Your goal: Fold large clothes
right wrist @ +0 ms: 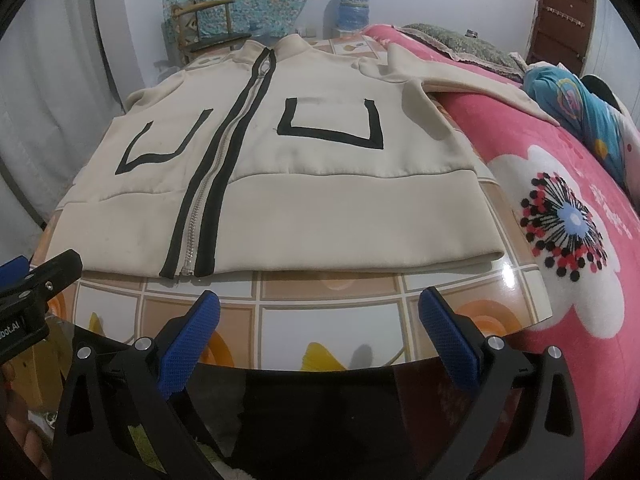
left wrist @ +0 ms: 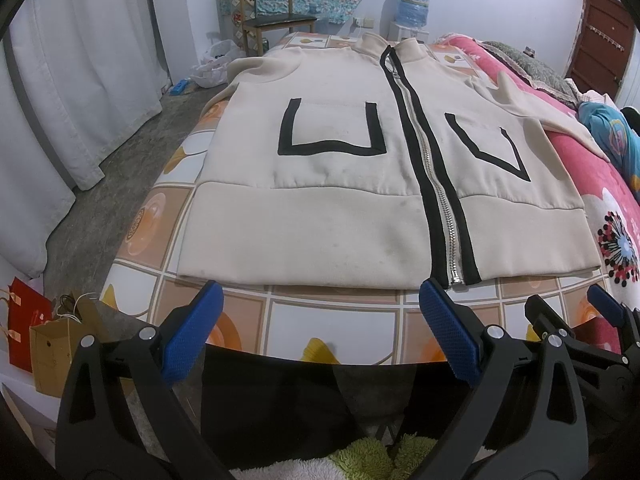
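A cream zip-up jacket (left wrist: 340, 200) with black zipper trim and two black-outlined pockets lies flat, front up, on a table with an orange tiled cloth (left wrist: 320, 320). It also shows in the right wrist view (right wrist: 320, 208). Its right sleeve (right wrist: 460, 76) stretches onto the pink blanket. My left gripper (left wrist: 320, 300) is open and empty, just short of the jacket's hem, left of the zipper end. My right gripper (right wrist: 320, 312) is open and empty, just short of the hem, right of the zipper. The right gripper's edge shows in the left wrist view (left wrist: 600, 312).
A pink flowered blanket (right wrist: 560, 220) covers the bed to the right. White curtains (left wrist: 80, 80) hang on the left. A wooden chair (left wrist: 276, 12) and a water dispenser (left wrist: 414, 4) stand beyond the table. Paper bags (left wrist: 36, 332) sit on the floor at the left.
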### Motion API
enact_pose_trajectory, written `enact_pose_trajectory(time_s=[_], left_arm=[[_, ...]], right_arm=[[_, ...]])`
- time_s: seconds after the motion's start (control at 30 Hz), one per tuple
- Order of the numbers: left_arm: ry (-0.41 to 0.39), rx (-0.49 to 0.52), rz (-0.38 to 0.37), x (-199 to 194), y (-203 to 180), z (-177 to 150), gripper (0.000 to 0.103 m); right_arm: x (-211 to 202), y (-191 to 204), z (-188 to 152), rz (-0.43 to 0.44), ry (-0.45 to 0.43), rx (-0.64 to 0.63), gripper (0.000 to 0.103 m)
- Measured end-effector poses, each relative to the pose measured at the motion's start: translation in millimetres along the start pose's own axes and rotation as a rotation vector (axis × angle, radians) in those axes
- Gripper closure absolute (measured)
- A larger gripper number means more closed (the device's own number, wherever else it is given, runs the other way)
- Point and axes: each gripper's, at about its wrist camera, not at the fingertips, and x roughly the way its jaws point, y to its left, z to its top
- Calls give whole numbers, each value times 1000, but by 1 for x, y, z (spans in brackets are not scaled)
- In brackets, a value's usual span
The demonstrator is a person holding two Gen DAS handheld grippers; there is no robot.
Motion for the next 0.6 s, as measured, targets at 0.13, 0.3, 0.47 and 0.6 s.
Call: enact_pose_trajectory(time_s=[0.13, 0.3, 0.47, 0.6], left_arm=[[0, 1, 0, 0, 0, 0, 8], [0, 0, -2, 0, 1, 0, 8], [-2, -1, 1, 0, 2, 2, 8], [-5, -1, 2, -1, 2, 3, 8]], right_arm=[[0, 0, 0, 1, -1, 0, 6], [0, 0, 1, 3, 2, 0, 6], [-1, 0, 2, 3, 0, -1, 6], [-1, 0, 2, 2, 0, -2, 6]])
